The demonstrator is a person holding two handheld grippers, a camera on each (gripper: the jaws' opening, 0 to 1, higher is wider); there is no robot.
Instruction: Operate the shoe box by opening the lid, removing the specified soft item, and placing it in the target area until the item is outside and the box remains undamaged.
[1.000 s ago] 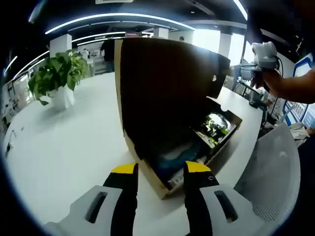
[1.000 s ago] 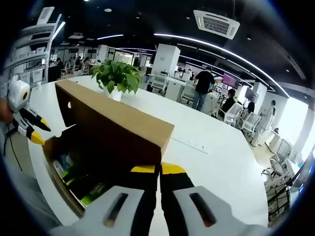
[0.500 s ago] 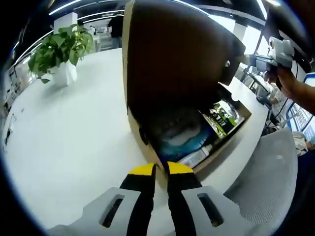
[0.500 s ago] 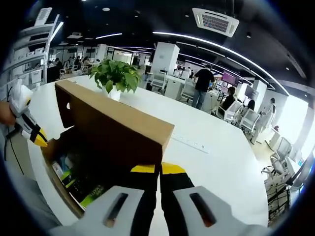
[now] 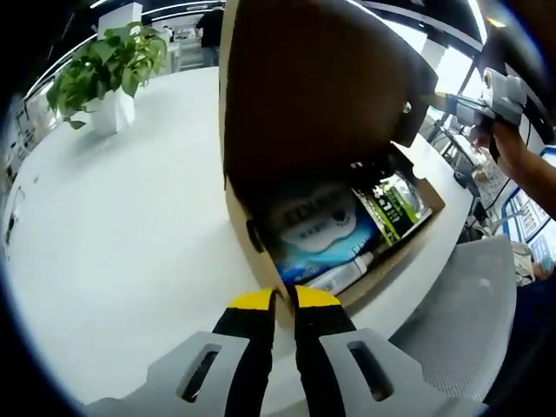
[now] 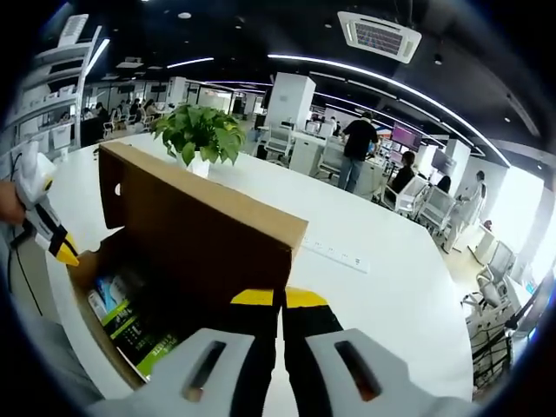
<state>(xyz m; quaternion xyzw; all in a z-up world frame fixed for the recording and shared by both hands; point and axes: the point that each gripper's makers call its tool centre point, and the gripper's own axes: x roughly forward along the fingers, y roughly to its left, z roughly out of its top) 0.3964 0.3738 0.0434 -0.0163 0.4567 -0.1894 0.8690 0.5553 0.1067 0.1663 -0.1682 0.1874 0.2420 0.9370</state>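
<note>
Closest to you in the left gripper view, your left hand-held gripper [image 5: 284,300] has its yellow-tipped jaws pinched on the near corner wall of the shoe box [image 5: 261,261], right at the rim. Just past that edge you're looking into the open box: a soft blue-and-white pack [image 5: 320,228] lies inside against the near wall, with a green-and-black packet [image 5: 395,201] beside it toward the far end and a pale tube-like thing tucked along the front wall. The soft item is in the box, not out on the worktop [image 5: 122,226].

The lid [image 5: 313,87] stands up nearly vertical, hinged along the long side away from the worktop's edge, so the opening faces the worktop edge and the grey mesh chair [image 5: 469,313] just off it. The box sits near that curved edge, so there's little room on that side; on the other side of the lid the white worktop is wide and bare out to a potted plant [image 5: 104,65], well apart from the box.

In the right gripper view, your right hand-held gripper [image 6: 280,300] is pressed closed on the lid's top edge [image 6: 200,208] near its corner, holding it up. The left one shows at the box's far corner [image 6: 52,239]. Beyond it all, a power strip [image 6: 334,252] lies flat on the worktop, then office chairs and people farther back.
</note>
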